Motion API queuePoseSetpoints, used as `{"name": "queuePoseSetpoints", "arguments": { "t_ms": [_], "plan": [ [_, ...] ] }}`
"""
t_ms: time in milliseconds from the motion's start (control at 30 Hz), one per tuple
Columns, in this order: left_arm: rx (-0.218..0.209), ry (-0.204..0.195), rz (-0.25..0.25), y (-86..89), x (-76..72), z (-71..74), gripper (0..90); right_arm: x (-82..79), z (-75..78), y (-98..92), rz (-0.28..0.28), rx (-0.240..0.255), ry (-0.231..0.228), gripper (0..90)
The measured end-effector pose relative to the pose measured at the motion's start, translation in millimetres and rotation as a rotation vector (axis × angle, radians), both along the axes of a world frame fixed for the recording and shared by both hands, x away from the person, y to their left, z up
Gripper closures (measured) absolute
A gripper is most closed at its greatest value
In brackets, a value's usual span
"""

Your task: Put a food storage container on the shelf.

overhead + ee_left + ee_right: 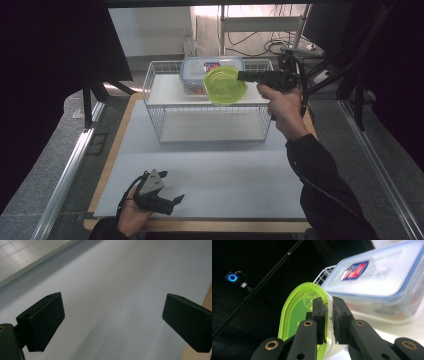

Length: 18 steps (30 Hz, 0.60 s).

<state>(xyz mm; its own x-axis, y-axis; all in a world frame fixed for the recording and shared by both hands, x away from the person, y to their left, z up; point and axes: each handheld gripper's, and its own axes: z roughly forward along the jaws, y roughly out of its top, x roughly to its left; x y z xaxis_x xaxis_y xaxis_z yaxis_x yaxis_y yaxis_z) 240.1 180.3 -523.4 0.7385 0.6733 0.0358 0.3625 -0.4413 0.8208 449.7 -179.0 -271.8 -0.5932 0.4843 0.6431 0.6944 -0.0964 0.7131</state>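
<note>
Dark curtains enclose the work area on both sides, and cables lie on the floor beyond the bench (210, 165), which carries a pale grey mat. One white wire rack (165, 112) stands at the far part of the bench; it has an upper shelf board and an open lower level.

Containers, count: two. One clear rectangular box with a blue-rimmed lid (192, 75) sits on the upper shelf of the rack, lid closed, a red and blue label on top. Its contents cannot be identified through the cloudy wall. One translucent green bowl (225, 86) is held in the air just in front of the box, tilted on edge so its opening faces the high view. It appears empty.

Claws, count: two. Right claw (241, 76): clamped on the rim of the green bowl, one pad inside the wall and one outside. Left claw (172, 201): jaws wide apart, nothing between them, resting low over the near left corner of the bench, well apart from the rack.
</note>
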Motion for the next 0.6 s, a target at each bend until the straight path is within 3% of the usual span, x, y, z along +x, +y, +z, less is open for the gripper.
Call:
{"name": "queuePoseSetpoints", "arguments": {
  "t_ms": [600],
  "plan": [
    [-0.004, 0.004, -0.012, 0.4, -0.4, 0.0, 4.1, 52.4, 23.3, 33.0, -0.189, -0.029, -0.001, 81.8]
  ]
}}
